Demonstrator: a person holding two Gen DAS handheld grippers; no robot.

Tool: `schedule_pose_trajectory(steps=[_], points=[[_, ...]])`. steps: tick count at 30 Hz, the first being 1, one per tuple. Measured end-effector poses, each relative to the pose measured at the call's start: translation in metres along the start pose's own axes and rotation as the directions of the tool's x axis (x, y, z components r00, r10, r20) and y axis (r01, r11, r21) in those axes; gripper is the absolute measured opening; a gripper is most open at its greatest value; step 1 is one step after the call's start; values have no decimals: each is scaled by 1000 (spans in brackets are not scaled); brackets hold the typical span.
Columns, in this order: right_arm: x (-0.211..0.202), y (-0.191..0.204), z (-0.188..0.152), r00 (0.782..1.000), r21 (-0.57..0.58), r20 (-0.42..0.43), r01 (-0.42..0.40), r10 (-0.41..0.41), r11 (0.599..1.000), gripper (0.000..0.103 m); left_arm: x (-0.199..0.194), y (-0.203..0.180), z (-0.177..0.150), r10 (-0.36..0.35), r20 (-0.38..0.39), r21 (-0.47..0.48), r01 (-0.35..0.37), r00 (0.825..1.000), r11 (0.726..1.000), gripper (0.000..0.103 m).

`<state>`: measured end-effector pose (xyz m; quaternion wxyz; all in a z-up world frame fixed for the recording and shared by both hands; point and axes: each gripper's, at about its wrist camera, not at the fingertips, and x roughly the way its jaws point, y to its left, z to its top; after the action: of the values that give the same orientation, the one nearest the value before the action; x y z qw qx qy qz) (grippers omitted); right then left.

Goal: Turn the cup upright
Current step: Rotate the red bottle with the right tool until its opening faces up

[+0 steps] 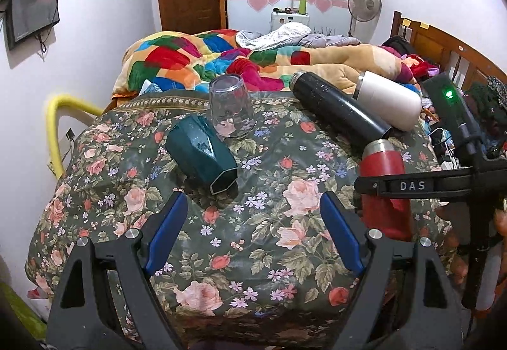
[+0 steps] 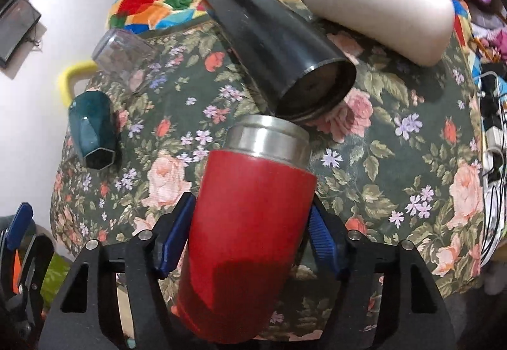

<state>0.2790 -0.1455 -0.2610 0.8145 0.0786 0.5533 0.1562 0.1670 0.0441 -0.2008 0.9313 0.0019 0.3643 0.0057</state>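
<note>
At the near right of the floral bedspread (image 1: 259,248), my right hand-held gripper (image 2: 250,242) clasps the red cup (image 2: 250,223), tilted, steel rim far: uprighting unfinished. Left hand-held gripper (image 1: 253,223) hangs released, empty.

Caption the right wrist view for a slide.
Right tongs grip red cup over floral bedspread, black flask lying ahead.

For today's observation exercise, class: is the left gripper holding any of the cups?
No. The left gripper is open over the floral cover, with nothing between its blue fingers; the teal cup lies ahead, untouched.
</note>
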Motion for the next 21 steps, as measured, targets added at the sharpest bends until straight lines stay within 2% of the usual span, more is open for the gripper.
schedule_pose_trajectory(steps=[5, 10, 16, 21], points=[[-32, 9, -2, 995, -49, 103, 18, -13, 999, 61, -11, -3, 7, -8, 26, 3, 8, 1000, 1000, 85], [-57, 20, -2, 977, -114, 204, 82, -58, 990, 59, -19, -8, 12, -13, 49, -4, 13, 999, 1000, 85], [-75, 29, 6, 963, -138, 264, 81, -42, 987, 59, -21, -9, 15, -12, 54, -11, 12, 998, 1000, 85], [-81, 42, 4, 948, -201, 307, 151, -84, 968, 59, -20, -10, 16, -11, 55, -11, 12, 998, 1000, 85]])
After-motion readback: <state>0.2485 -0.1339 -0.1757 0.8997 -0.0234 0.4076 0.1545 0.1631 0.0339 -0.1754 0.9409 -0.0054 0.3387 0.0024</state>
